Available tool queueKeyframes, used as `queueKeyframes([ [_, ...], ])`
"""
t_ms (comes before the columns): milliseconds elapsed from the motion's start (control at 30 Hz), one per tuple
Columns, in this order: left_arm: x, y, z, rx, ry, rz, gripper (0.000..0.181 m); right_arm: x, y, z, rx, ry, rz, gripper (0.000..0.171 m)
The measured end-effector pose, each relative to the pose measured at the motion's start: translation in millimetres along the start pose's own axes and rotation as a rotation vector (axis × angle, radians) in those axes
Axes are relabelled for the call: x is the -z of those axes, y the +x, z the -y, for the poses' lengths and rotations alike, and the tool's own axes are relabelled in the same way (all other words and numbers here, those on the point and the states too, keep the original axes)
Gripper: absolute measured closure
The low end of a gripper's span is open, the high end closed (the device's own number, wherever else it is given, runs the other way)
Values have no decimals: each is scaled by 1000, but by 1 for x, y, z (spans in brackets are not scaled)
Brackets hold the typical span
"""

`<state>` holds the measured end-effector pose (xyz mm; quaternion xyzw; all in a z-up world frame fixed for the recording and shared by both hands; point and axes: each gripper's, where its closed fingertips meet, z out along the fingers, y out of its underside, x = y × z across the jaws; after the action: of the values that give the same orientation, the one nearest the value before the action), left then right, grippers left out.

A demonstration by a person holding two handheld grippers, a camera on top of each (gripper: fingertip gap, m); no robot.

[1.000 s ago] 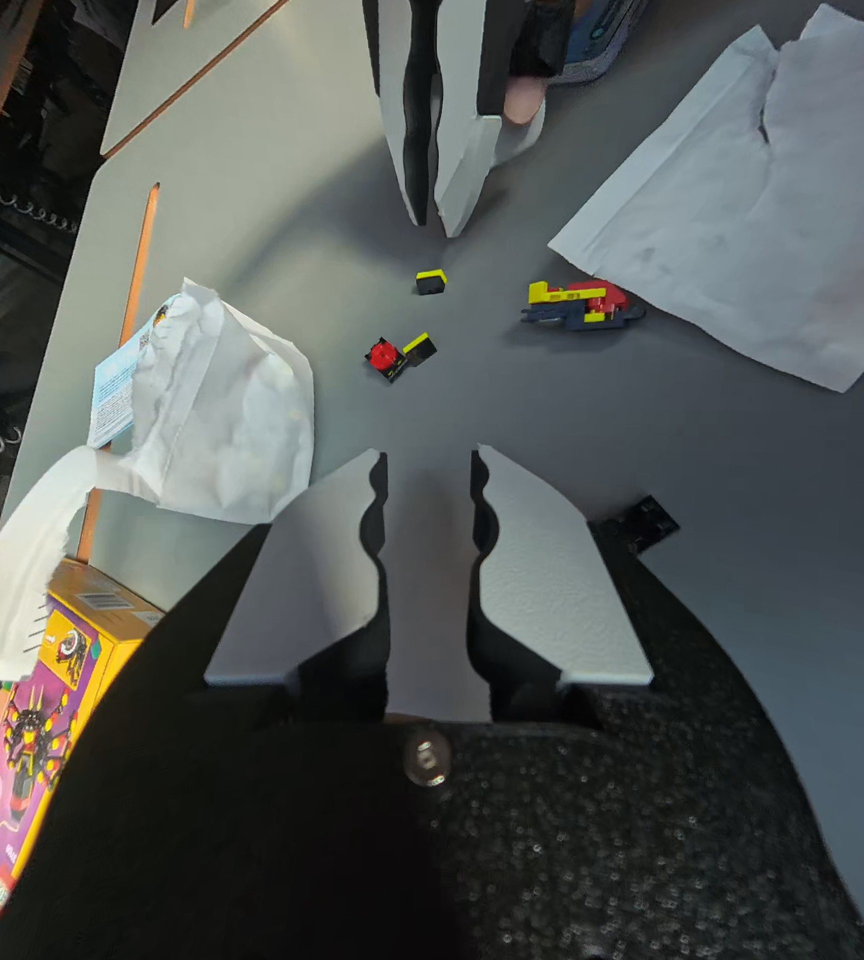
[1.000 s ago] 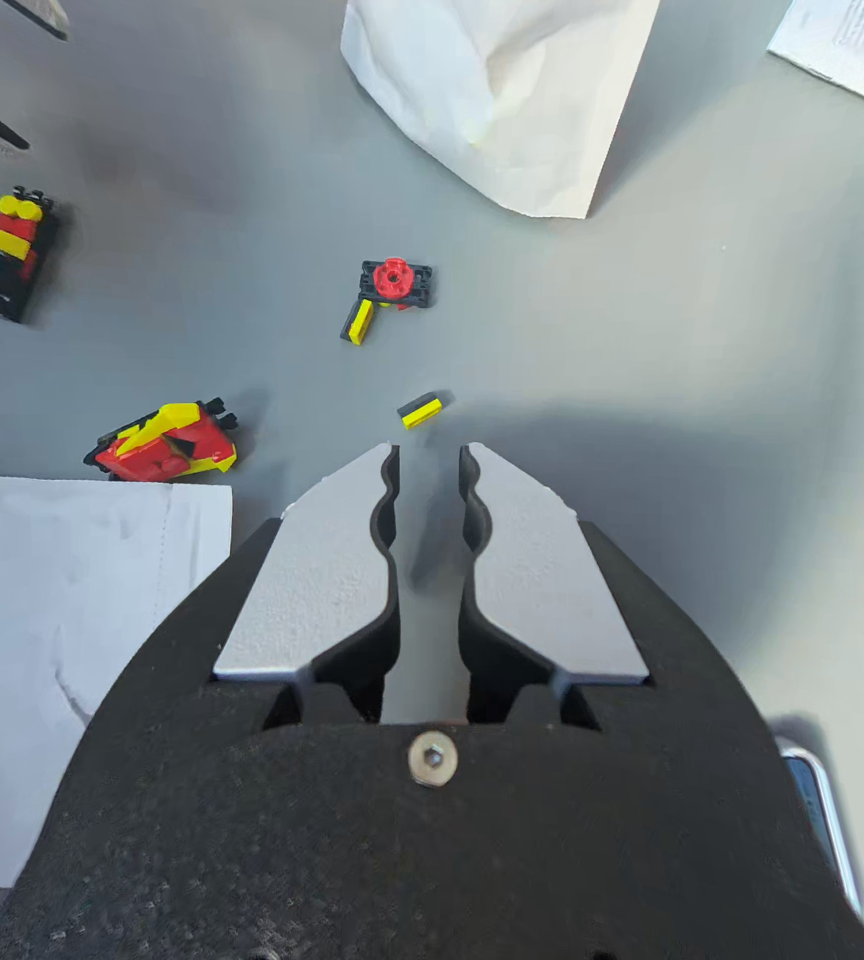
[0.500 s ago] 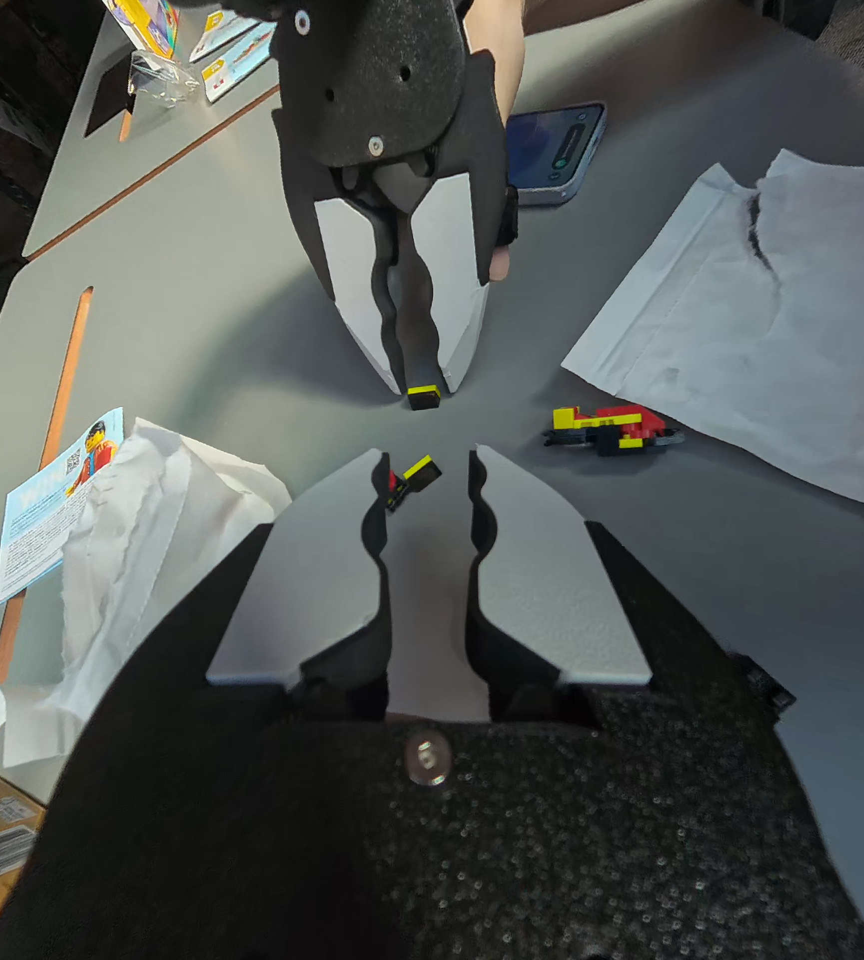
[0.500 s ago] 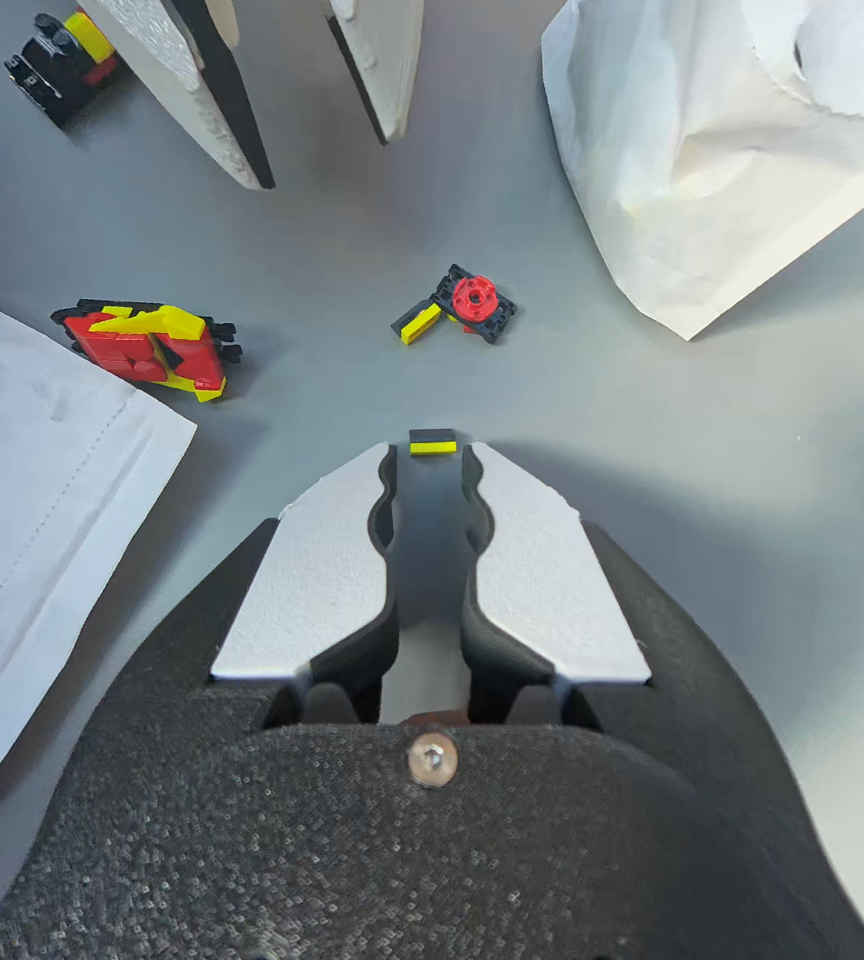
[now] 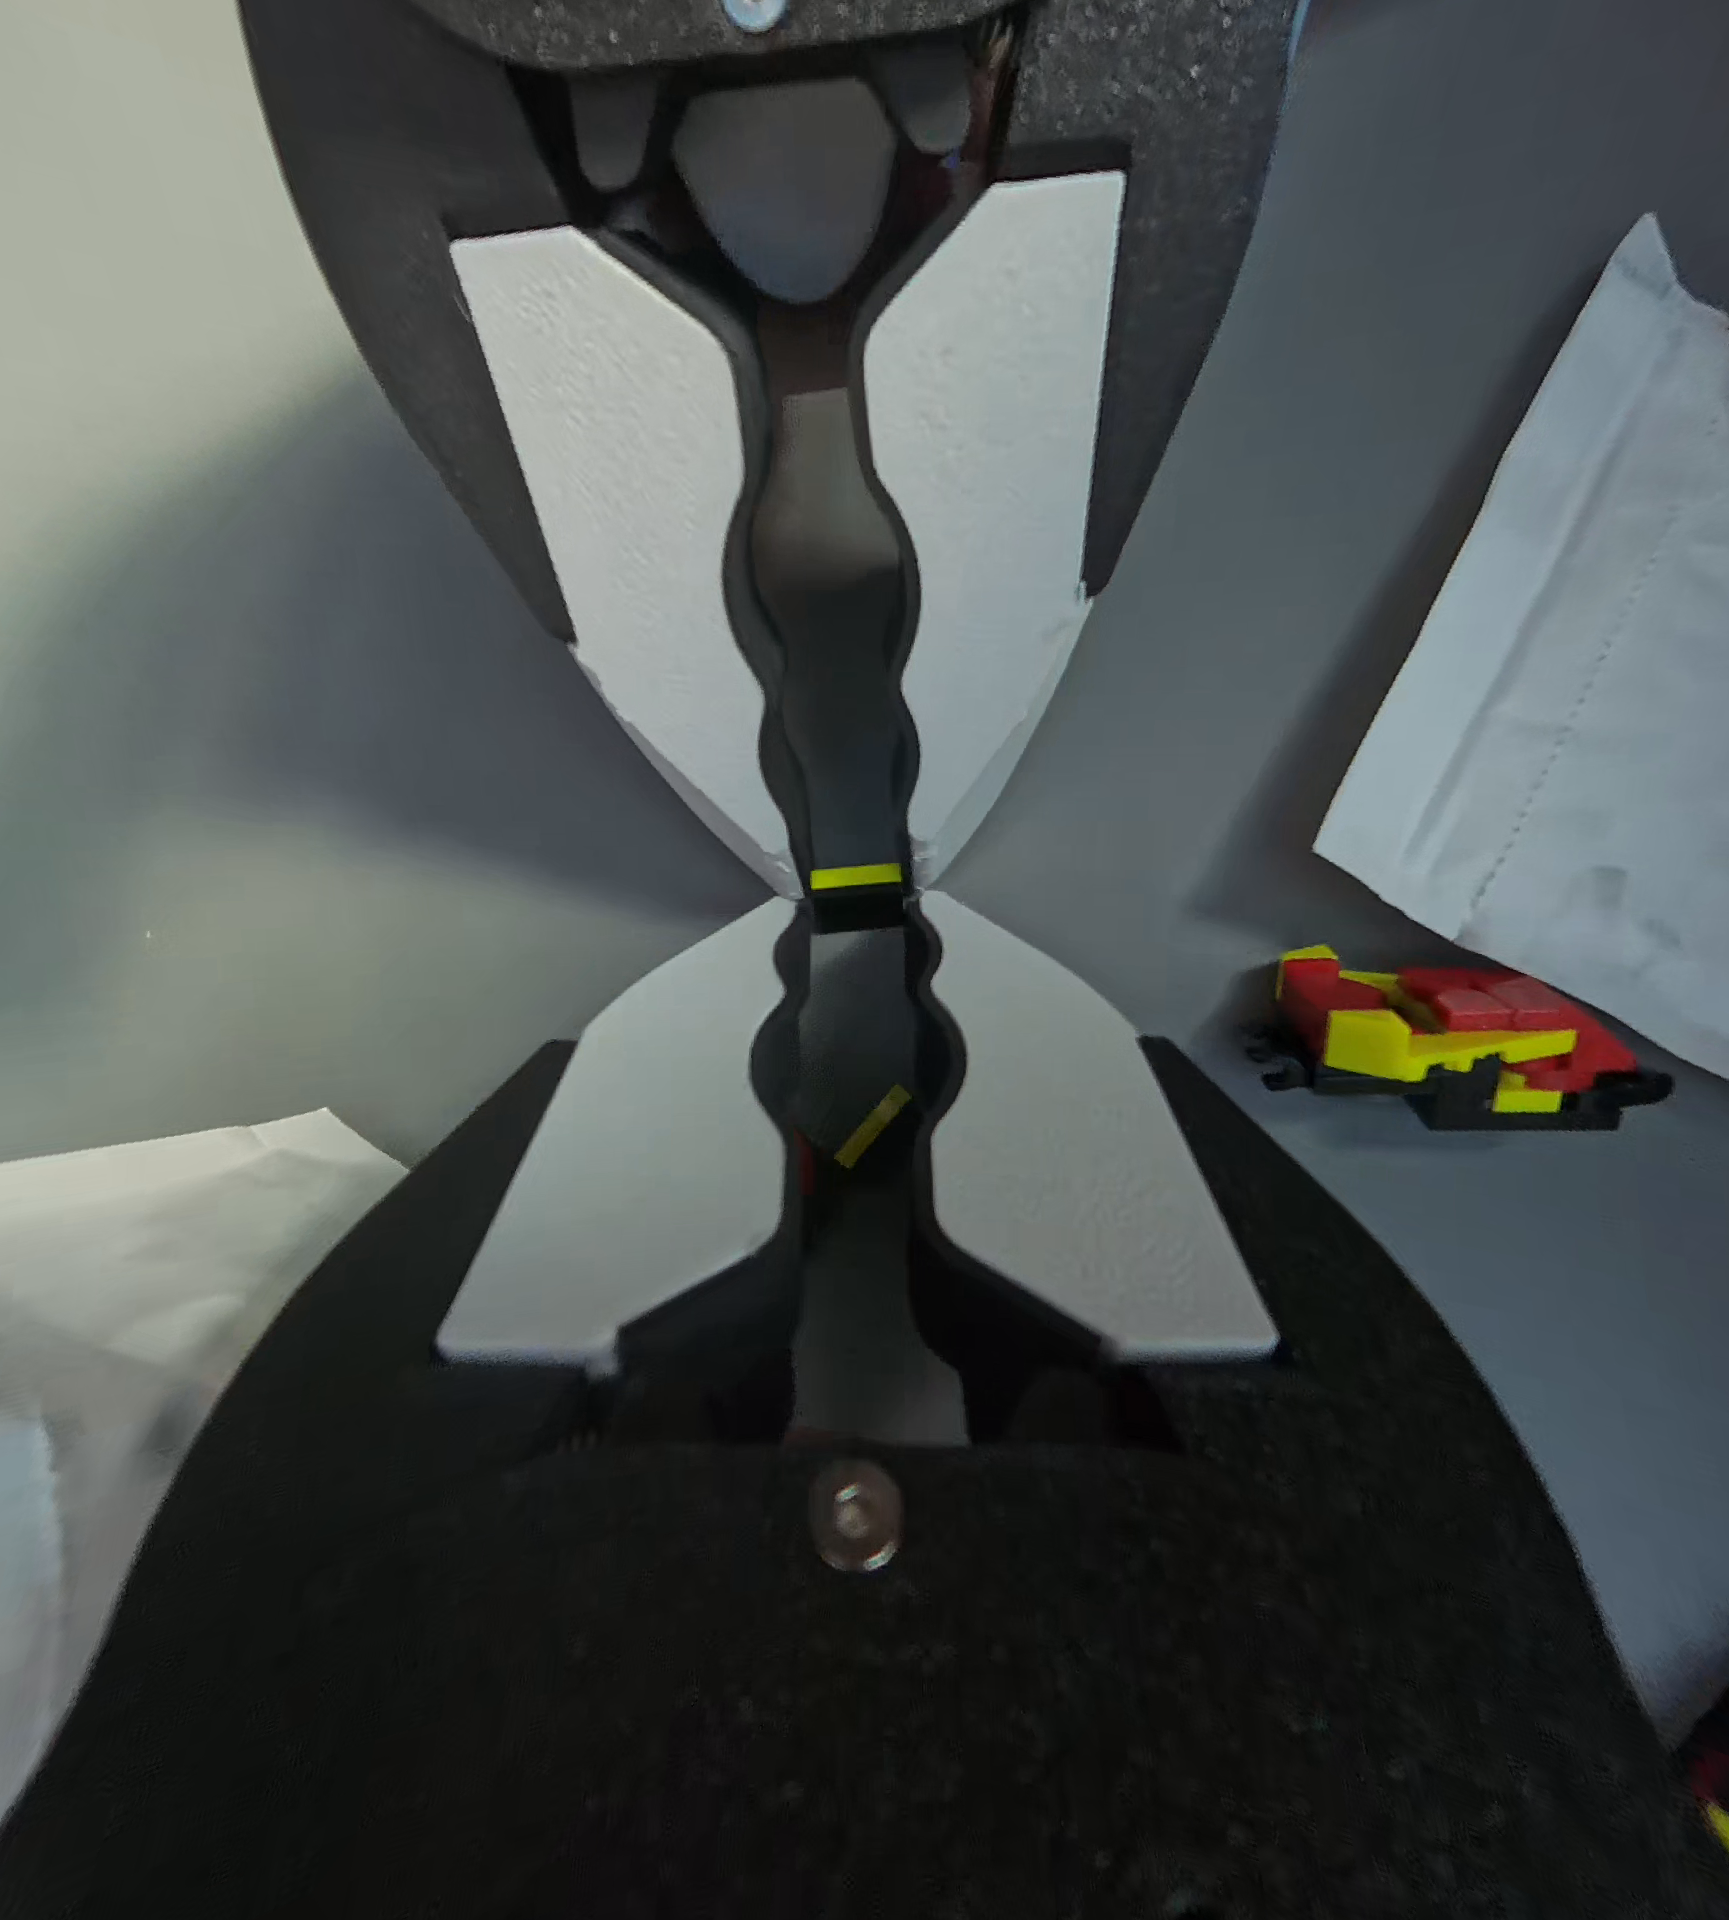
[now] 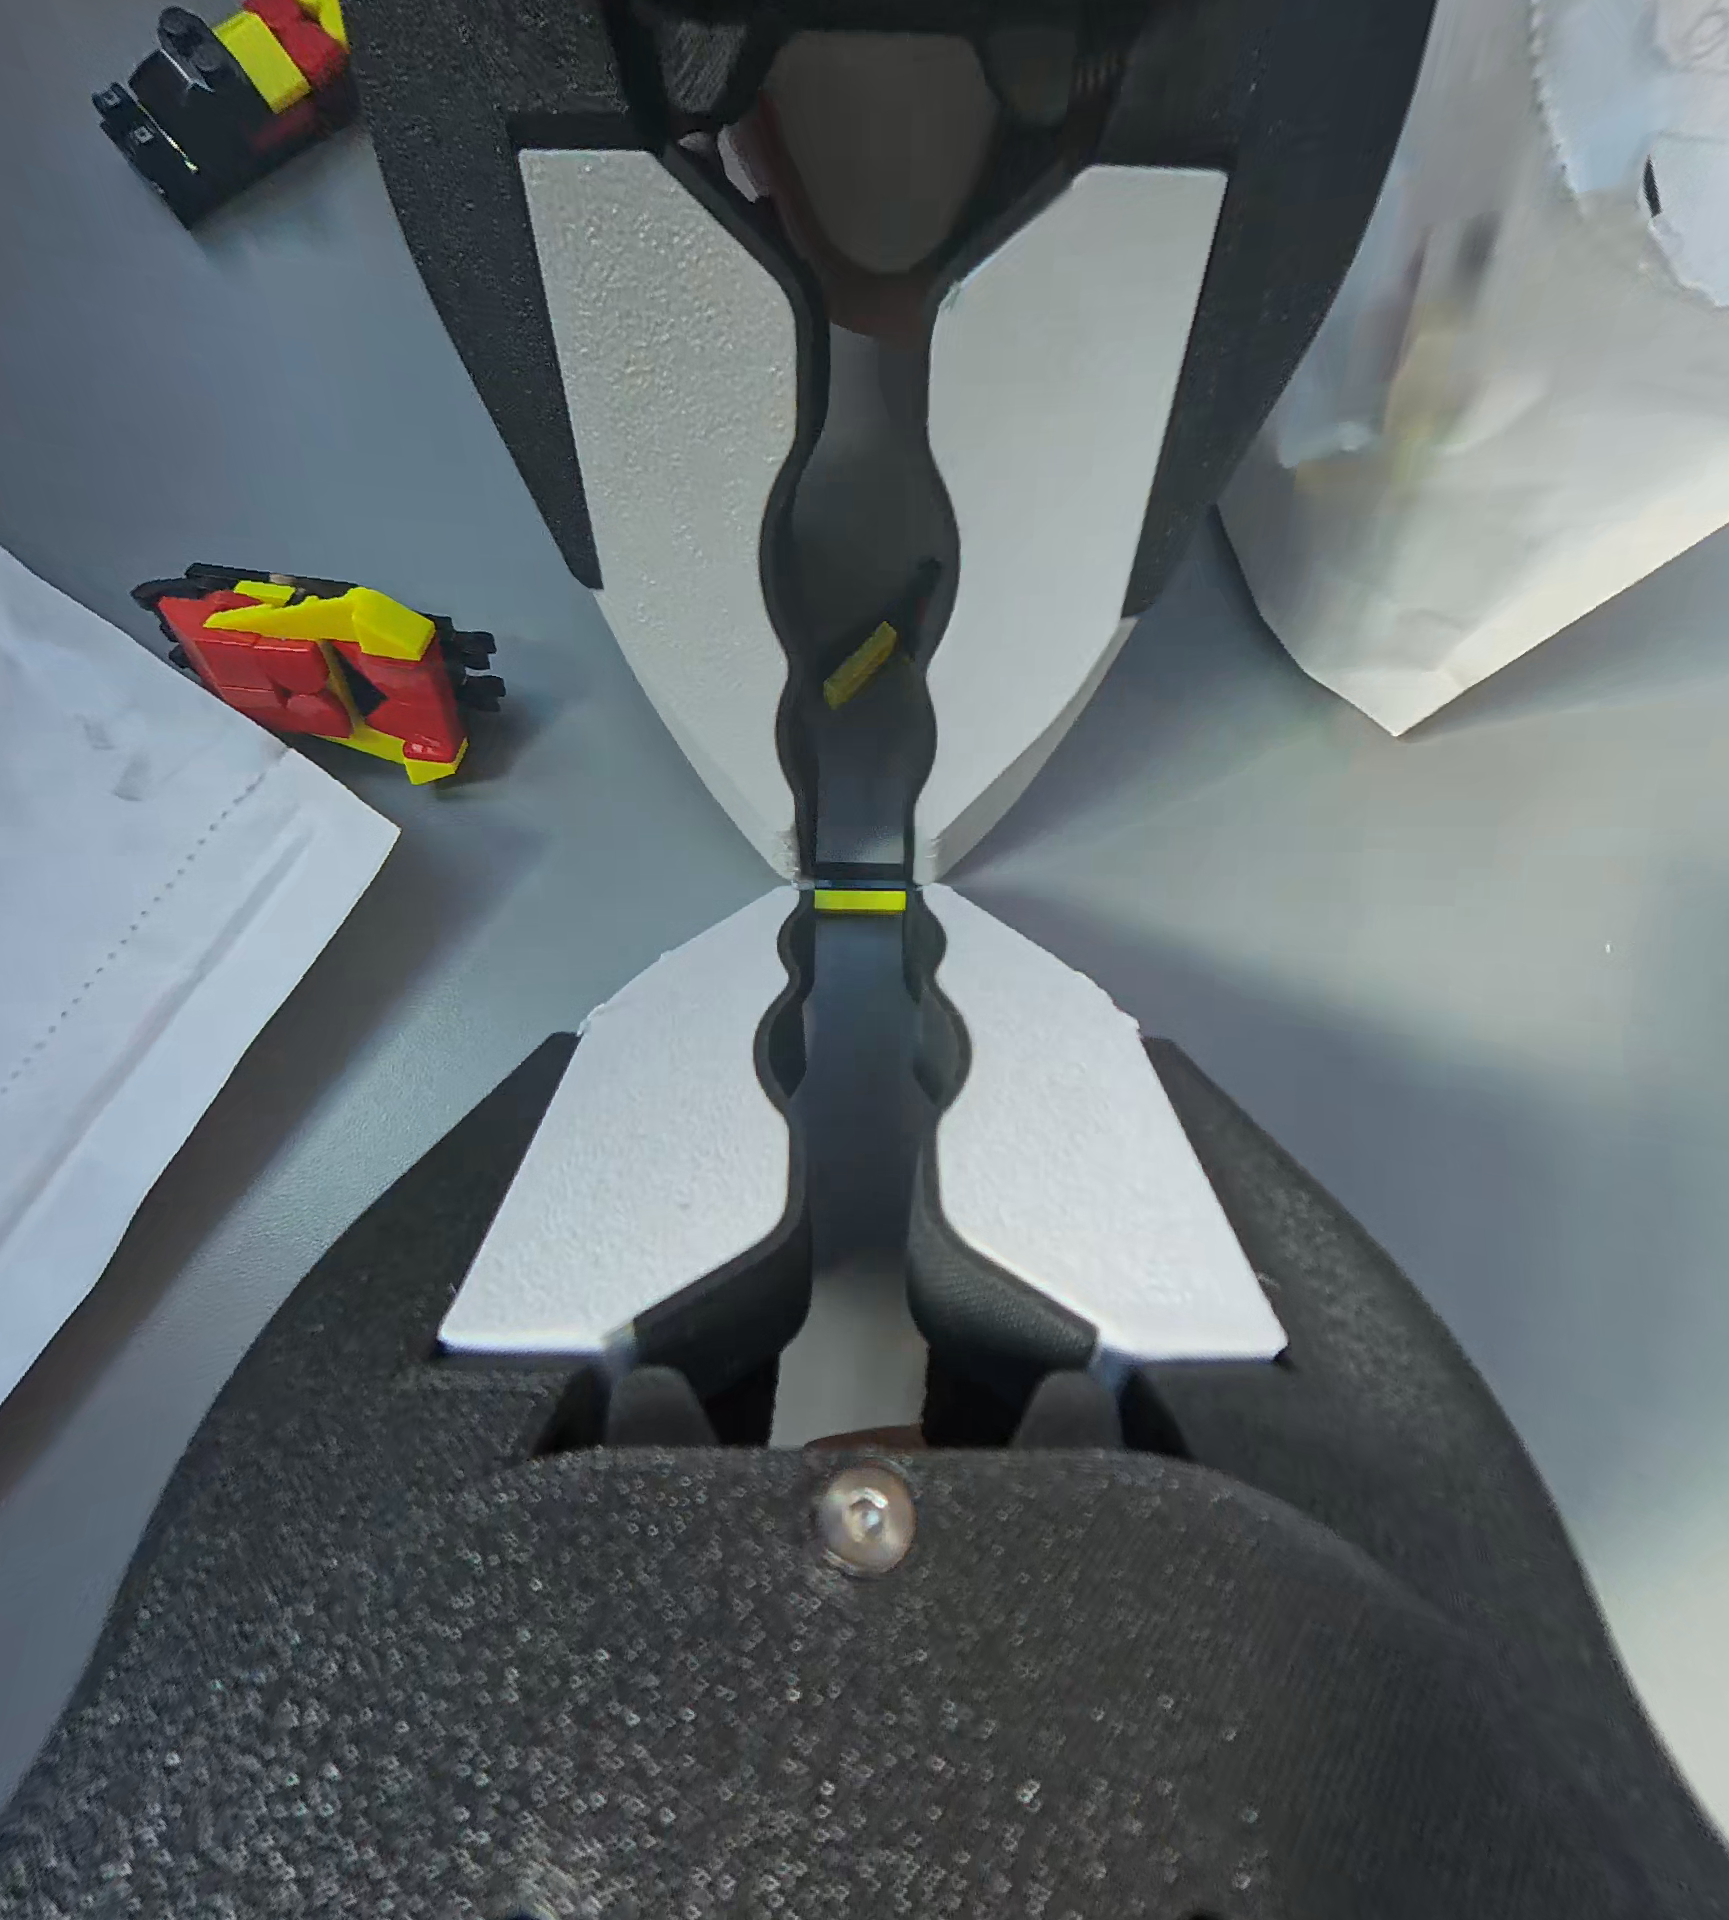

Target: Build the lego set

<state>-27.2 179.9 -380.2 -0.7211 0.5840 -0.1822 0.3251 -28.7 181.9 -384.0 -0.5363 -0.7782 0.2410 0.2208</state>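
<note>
In the left wrist view, the left gripper [image 5: 855,923] comes up from 6 o'clock and the right gripper [image 5: 855,871] comes down from 12 o'clock. Their tips meet in the middle. Right there sits the small yellow-and-black lego brick [image 5: 856,896]. It lies long-ways from 9 to 3 o'clock, with its yellow side toward 12 and its black side toward 6. The right gripper is nearly closed, just a thin gap, and it seems to pinch the yellow part. The left gripper is just as narrow and touches the black part, but I cannot tell if it is really squeezing. Between the left fingers, lower down, the tilted yellow tile on a black-and-red lego bit [image 5: 870,1129] lies on the grey table [image 5: 216,935]. At 3 o'clock rests the red, yellow and black lego chunk [image 5: 1452,1039], next to the flat white paper bag [image 5: 1618,675]. The crumpled white paper bag [image 5: 60,1299] is at 8 o'clock.

In the right wrist view, the same small brick [image 6: 858,899] sits at the right gripper's tips, again long-ways from 9 to 3. Here yellow faces 6 and black faces 12. The red, yellow and black chunk [image 6: 320,665] is at 10 o'clock. A black, yellow and red lego block [image 6: 216,94] is at 11 o'clock.

I think the build is only part done — two chunks are made, but they are well apart, and the little bits are not joined on yet.
</note>
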Motion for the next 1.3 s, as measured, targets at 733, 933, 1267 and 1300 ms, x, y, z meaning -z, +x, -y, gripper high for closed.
queueKeyframes([
  [733,0,-6,1,-4,-20,72,164,3,3,-3,-25,9,-66,155],
  [933,-3,-2,1,19,6,-1,155,3,1,1,-53,81,-24,155],
  [1267,-5,0,1,9,-3,-10,165,4,0,2,-23,70,-14,155],
  [1300,-6,0,1,10,-3,-13,165,3,0,2,-25,73,-12,155],
])
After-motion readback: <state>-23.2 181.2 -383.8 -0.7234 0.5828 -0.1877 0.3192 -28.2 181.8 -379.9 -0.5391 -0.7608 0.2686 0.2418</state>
